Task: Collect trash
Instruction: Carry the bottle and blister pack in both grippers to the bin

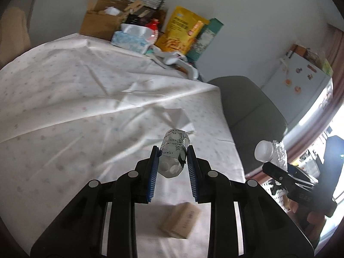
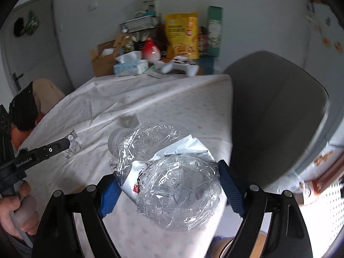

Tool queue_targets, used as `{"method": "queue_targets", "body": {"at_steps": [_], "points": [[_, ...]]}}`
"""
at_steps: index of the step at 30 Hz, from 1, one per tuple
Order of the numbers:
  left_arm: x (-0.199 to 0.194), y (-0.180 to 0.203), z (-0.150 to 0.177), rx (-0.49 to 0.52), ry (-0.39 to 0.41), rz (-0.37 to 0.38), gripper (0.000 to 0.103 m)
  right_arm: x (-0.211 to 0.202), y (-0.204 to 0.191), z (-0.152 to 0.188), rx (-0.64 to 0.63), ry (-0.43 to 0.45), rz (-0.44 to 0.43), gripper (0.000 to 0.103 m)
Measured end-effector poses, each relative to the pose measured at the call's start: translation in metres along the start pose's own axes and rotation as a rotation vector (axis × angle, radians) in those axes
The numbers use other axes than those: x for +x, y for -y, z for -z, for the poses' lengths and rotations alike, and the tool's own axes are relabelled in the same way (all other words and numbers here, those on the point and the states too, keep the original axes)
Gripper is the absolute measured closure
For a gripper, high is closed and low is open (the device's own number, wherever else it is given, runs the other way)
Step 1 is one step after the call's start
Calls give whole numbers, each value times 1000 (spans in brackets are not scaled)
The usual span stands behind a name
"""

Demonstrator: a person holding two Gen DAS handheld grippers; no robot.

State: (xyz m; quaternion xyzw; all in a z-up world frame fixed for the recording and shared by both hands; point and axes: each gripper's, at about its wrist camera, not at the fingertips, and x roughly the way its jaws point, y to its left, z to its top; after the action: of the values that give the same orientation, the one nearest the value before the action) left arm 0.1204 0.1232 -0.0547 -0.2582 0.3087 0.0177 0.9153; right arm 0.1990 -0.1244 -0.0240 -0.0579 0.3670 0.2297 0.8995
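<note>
My left gripper [image 1: 173, 152] is shut on a crumpled blister pack [image 1: 175, 148] with printed foil and white pills, held above the white tablecloth [image 1: 86, 99]. My right gripper [image 2: 168, 173] is shut on a crushed clear plastic bottle [image 2: 176, 193], whose white cap [image 2: 117, 139] points away to the left. The left wrist view catches the right gripper [image 1: 272, 161] at the right edge with the bottle [image 1: 278, 152] in the air beside the table. In the right wrist view the left gripper [image 2: 66, 145] and its blister pack [image 2: 74, 147] appear at the left, with a hand [image 2: 13, 206] on the handle.
A small tan cardboard box [image 1: 180, 220] lies under my left gripper, a white paper scrap [image 1: 180, 118] further on. A tissue box [image 1: 131, 39], yellow snack bag [image 1: 182, 32], open carton [image 1: 101, 21] and game controller [image 2: 180, 64] crowd the far end. A grey chair [image 2: 275, 118] stands right of the table.
</note>
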Motion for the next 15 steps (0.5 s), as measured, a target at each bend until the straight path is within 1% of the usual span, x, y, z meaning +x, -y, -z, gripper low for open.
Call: {"method": "queue_targets", "body": {"at_steps": [6,15], "points": [[6,31,6,43,-16,43,77,-17,33,27,94,0,61,22],[29,88,30,139,-83,115,77,-26,84,69,205,-43,160,22]]}}
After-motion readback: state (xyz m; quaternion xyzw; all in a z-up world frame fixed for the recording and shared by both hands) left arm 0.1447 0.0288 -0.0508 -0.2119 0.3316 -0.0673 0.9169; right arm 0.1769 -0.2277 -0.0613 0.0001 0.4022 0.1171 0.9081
